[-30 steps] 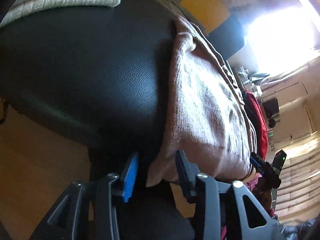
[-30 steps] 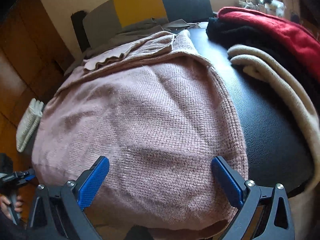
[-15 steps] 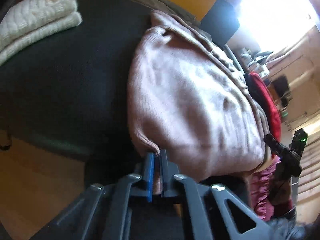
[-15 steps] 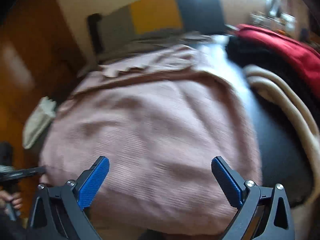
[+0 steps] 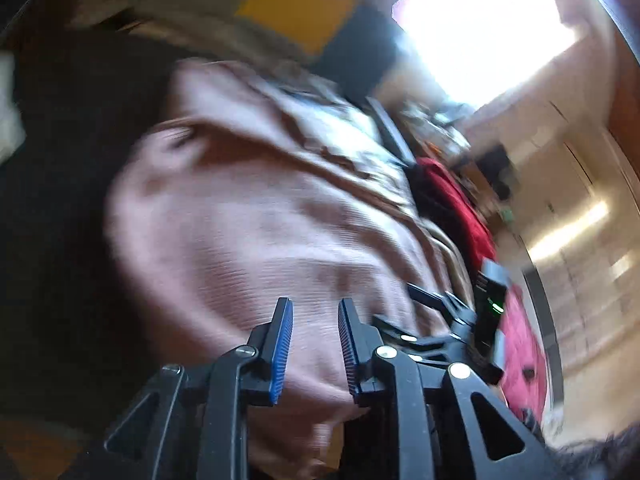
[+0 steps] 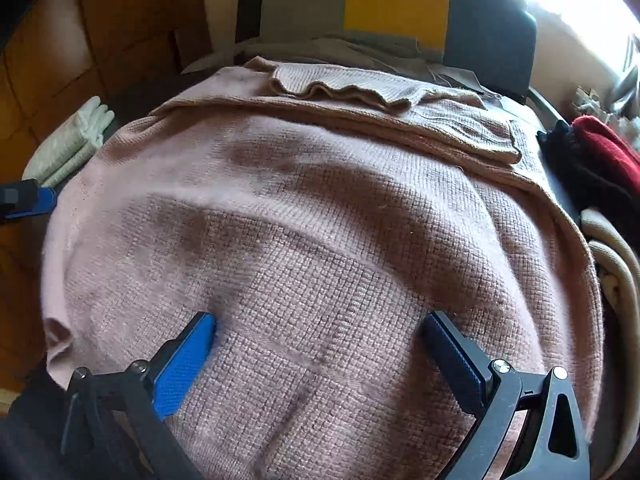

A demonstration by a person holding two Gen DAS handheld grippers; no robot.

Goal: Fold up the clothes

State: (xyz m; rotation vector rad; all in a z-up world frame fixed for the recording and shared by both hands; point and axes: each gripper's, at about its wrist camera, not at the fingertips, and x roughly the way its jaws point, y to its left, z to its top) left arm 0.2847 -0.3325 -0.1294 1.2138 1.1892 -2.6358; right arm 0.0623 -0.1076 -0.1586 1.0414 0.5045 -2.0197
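A pink knit sweater [image 6: 320, 208] lies spread over the black table, one sleeve folded across its far end [image 6: 360, 88]. My right gripper [image 6: 320, 326] hovers wide open just above the sweater's near part, nothing between its fingers. In the blurred left wrist view, my left gripper [image 5: 315, 304] is over the sweater's [image 5: 260, 220] near edge. Its jaws are opening, with a narrow gap, and the pink knit shows behind them, not pressed by the pads. One of the left gripper's blue pads [image 6: 40, 204] shows at the sweater's left edge.
A folded white knit [image 6: 76, 140] lies at the table's left. Red and black garments [image 6: 600, 152] and a beige one [image 6: 616, 276] are piled on the right. Behind the black table [image 5: 60, 220] stands a chair with a grey, yellow and dark back [image 6: 396, 4].
Half a second ago the left gripper was shut on the sweater's near edge; now its jaws are apart and it has risen over the knit. The right gripper slid across the sweater, still open.
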